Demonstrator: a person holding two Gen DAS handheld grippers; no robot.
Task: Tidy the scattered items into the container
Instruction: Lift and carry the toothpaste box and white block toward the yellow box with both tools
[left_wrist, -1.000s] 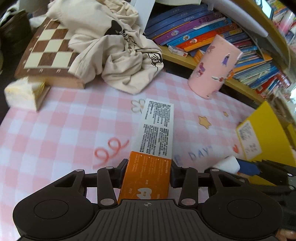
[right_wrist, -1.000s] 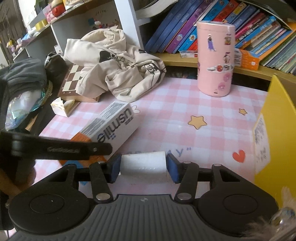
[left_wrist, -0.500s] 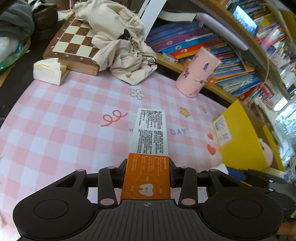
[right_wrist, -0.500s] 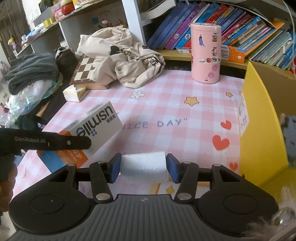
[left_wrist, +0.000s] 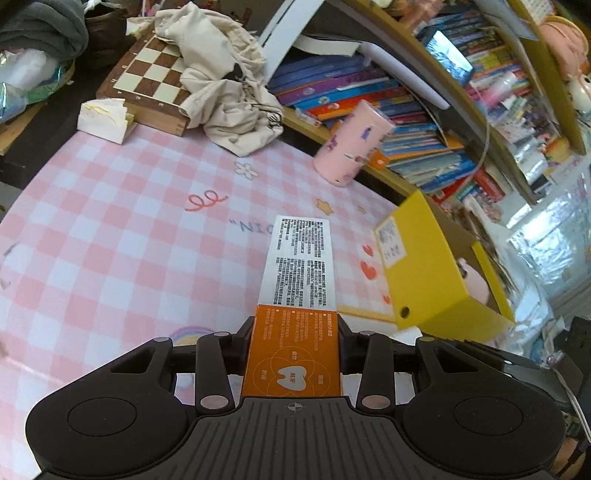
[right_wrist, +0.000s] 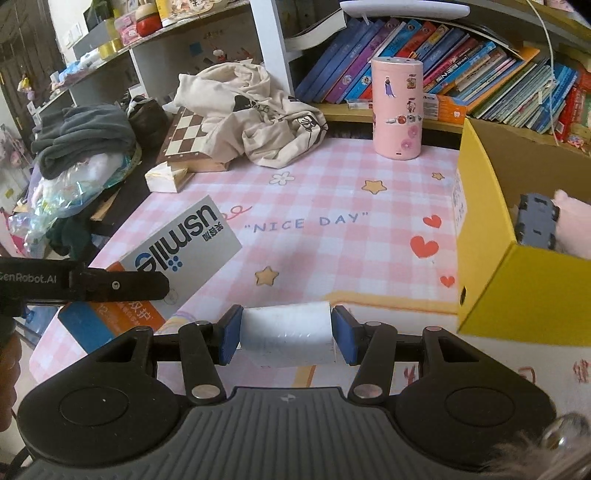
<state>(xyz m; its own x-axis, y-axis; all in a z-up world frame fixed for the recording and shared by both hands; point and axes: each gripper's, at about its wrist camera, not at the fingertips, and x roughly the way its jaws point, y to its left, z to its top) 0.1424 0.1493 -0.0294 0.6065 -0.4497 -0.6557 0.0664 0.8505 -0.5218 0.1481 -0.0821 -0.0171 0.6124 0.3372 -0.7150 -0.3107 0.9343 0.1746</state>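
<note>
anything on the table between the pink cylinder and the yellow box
No objects: in the right wrist view, only bare printed tablecloth lies between the pink cylinder and the yellow box.

left gripper (left_wrist: 293, 334): black plastic, ribbed housing, two round side discs, silver pivot screws, dark fingers (left_wrist: 242, 341)
right gripper (right_wrist: 286, 330): same black ribbed body, silver screws, blue pads (right_wrist: 229, 334)
marking: white "GenRobot.AI" lettering along the left gripper's black side, in the right wrist view

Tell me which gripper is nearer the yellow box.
Right. The right gripper, shut on a white roll, sits just beside the yellow box. The left gripper, shut on the toothpaste carton, is farther out, beyond the right one.
</note>
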